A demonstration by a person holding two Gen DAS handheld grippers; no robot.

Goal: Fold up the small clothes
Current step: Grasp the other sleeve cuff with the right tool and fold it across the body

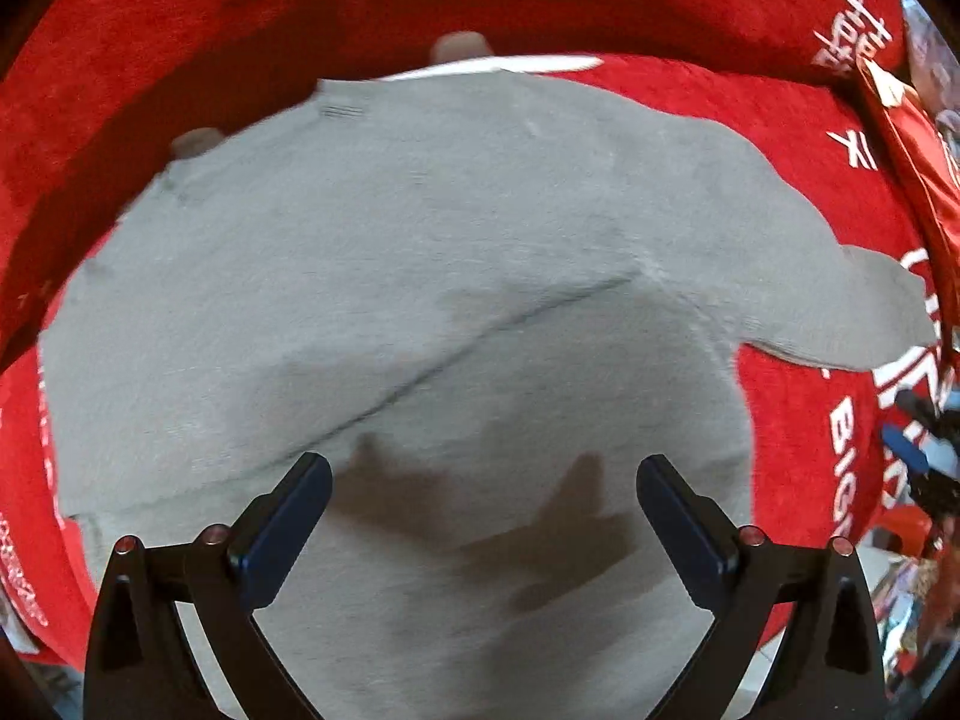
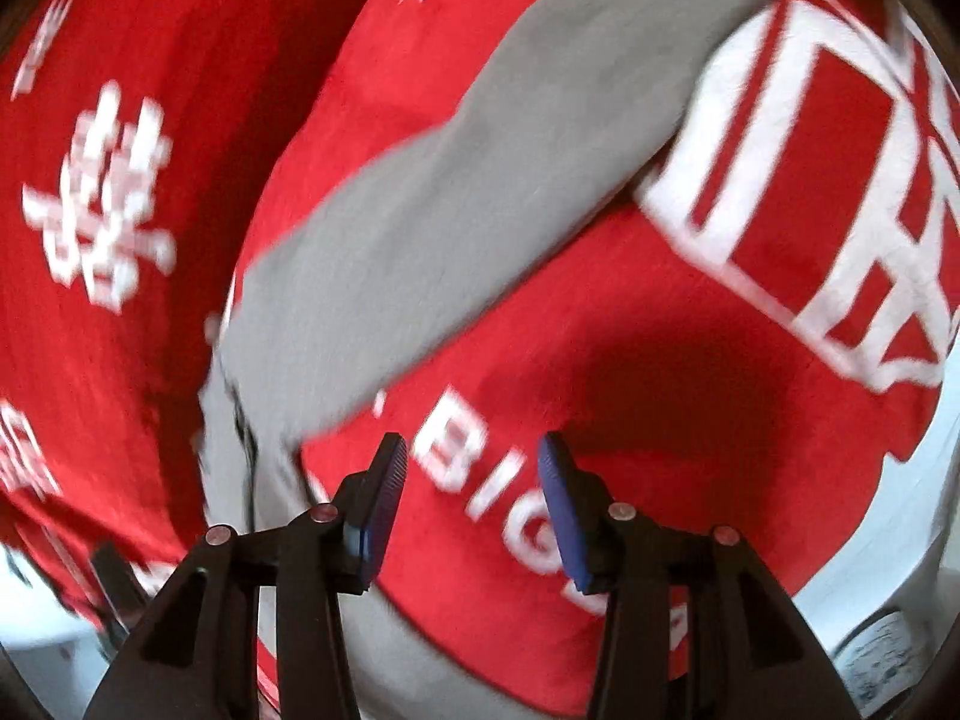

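Grey jersey fills most of the left wrist view: a small long-sleeved top [image 1: 384, 276] lies spread on a red fleece blanket [image 1: 180, 18] printed with white lettering, one side already turned over the body along a slanting crease. The left gripper [image 1: 483, 489] hovers just above the near part of the cloth with its jaws wide and nothing between them, its shadow falling on the fabric. The other sleeve [image 2: 480, 180] stretches out flat over the blanket, and the right gripper [image 2: 471, 501] hangs near its shoulder end, over the white "BIG" print, jaws moderately parted and empty. The step in hand looks like bringing that sleeve across the body. To do it well, I would pinch the sleeve near the cuff through one layer only, keeping the fleece out of the bite, lift low, and lay it parallel to the first fold while the left gripper pins the body so nothing drags. The right view is blurred, so the exact gap cannot be judged.
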